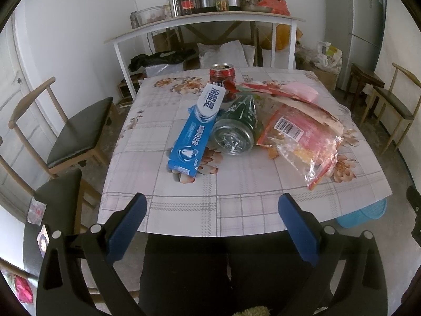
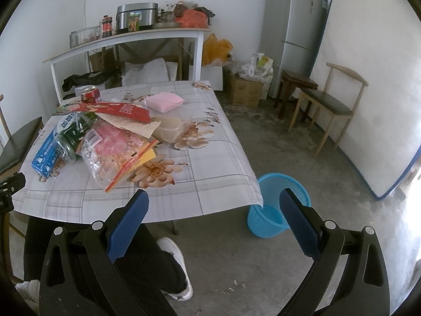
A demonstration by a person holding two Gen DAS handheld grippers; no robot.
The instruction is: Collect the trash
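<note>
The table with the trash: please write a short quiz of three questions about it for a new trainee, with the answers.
1. True or false: the red can stands upright at the far side of the table.
2. How does the green bottle lie? A. upright B. on its side, its base toward the left wrist camera C. inside the basket
3. Fill in: the blue basket stands on the ____ beside the table's near corner, in the right wrist view.

Key
1. True.
2. B; it lies between the blue toothpaste box and the clear snack bag.
3. Floor. Both the left gripper and the right gripper have open, empty jaws.
</note>
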